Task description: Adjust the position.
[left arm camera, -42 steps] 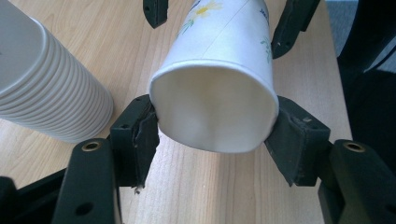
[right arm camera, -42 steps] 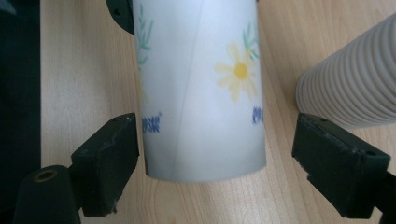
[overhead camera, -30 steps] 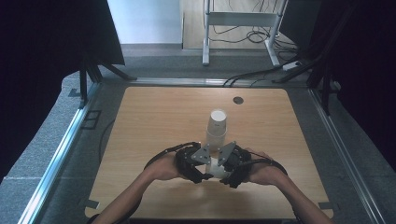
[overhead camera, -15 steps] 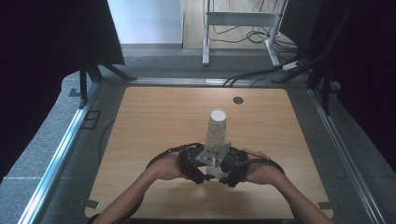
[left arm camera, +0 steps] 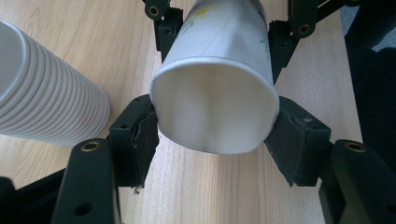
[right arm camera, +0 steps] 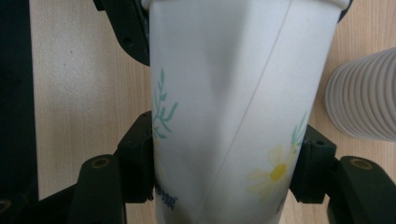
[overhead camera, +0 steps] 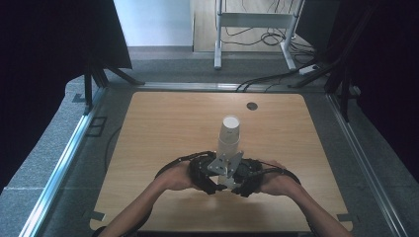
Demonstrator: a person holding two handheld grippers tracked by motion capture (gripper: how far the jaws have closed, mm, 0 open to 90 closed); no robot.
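A single paper cup (left arm camera: pixel 212 98) printed with flowers lies on its side just above the table, between my two grippers. My left gripper (left arm camera: pixel 212 126) is shut on its open rim, denting it slightly. My right gripper (right arm camera: pixel 226 149) has just been closing and now presses on the cup's printed body (right arm camera: pixel 233 93); its fingers (left arm camera: pixel 164 28) appear at the cup's far end in the left gripper view. In the high view both grippers (overhead camera: pixel 212 178) (overhead camera: pixel 238 181) meet at the front centre of the table. A tall stack of white cups (overhead camera: pixel 230 136) stands upright just behind them.
The wooden table (overhead camera: pixel 163 128) has a small dark round cap (overhead camera: pixel 252 105) near its far edge. Metal rails (overhead camera: pixel 64 163) run along both sides. A white stand with cables (overhead camera: pixel 252 29) is on the floor beyond the table.
The right gripper's jaws have drawn in onto the cup. Both hands and the stack of cups sit where they were.
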